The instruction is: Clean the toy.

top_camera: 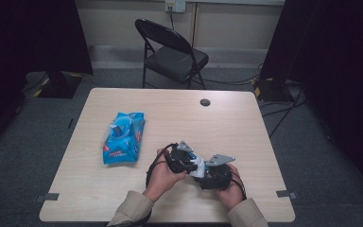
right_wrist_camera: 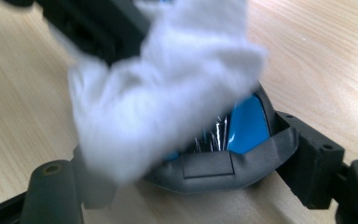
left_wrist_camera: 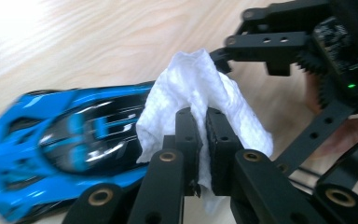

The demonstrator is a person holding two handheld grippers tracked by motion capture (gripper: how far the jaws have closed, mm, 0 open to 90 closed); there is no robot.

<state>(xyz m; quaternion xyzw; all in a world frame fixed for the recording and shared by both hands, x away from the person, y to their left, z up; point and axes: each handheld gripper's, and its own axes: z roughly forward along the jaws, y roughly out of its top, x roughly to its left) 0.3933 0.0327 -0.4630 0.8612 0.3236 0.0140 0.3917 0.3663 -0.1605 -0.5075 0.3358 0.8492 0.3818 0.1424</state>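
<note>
Left gripper view, centre frame, has the left gripper (left_wrist_camera: pixel 204 140) pinching a white wipe (left_wrist_camera: pixel 200 93) against the blue toy car (left_wrist_camera: pixel 70 140), which the right gripper (right_wrist_camera: pixel 186 175) clamps; wiping looks underway, unfinished.

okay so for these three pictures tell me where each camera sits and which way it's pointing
High view: above the person's side of the light wooden table, facing forward and down; both hands, both grippers.
Left gripper view: rides the left gripper, whose jaws pinch a white crumpled wipe by a shiny blue toy car.
Right gripper view: rides the right gripper, clamping the car.
Shared: wipe and car.
</note>
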